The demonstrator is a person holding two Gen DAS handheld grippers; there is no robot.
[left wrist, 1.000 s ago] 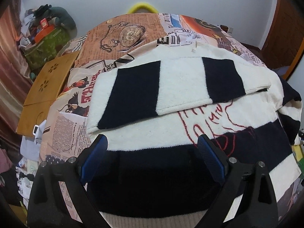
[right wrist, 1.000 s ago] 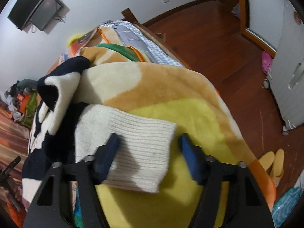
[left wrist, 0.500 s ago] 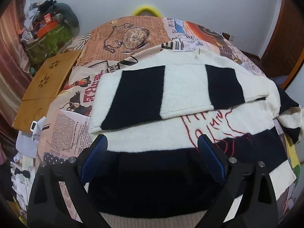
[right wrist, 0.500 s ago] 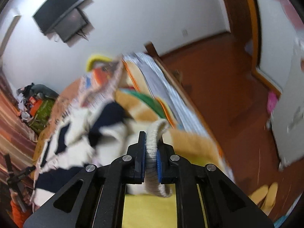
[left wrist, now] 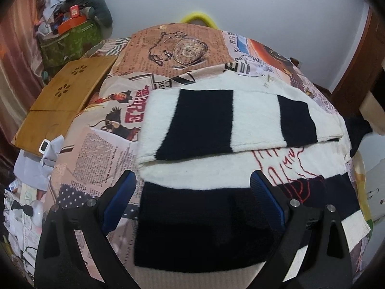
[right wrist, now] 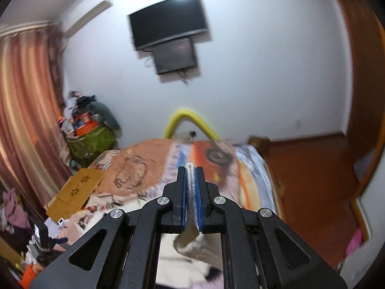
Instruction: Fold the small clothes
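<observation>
1. We see the black-and-cream striped sweater (left wrist: 216, 144) spread across the centre of the left wrist frame, one sleeve (left wrist: 228, 120) folded over its body.
2. Our left claw (left wrist: 192, 200) hangs wide open at lower centre, above the sweater's black band.
3. Our right claw (right wrist: 191, 197) is clamped on a cream ribbed cuff (right wrist: 190, 192).
4. Beneath lies the newspaper-print bedspread (left wrist: 101, 149); a wooden tray (left wrist: 62, 101) sits at left.

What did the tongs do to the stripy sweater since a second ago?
The right tongs were open around the sweater's ribbed cuff; they closed on it and lifted it up, so that camera now faces the wall and TV instead of the yellow blanket. The left tongs stayed open over the black-and-white sweater, and the folded sleeve still lies across it.
</observation>
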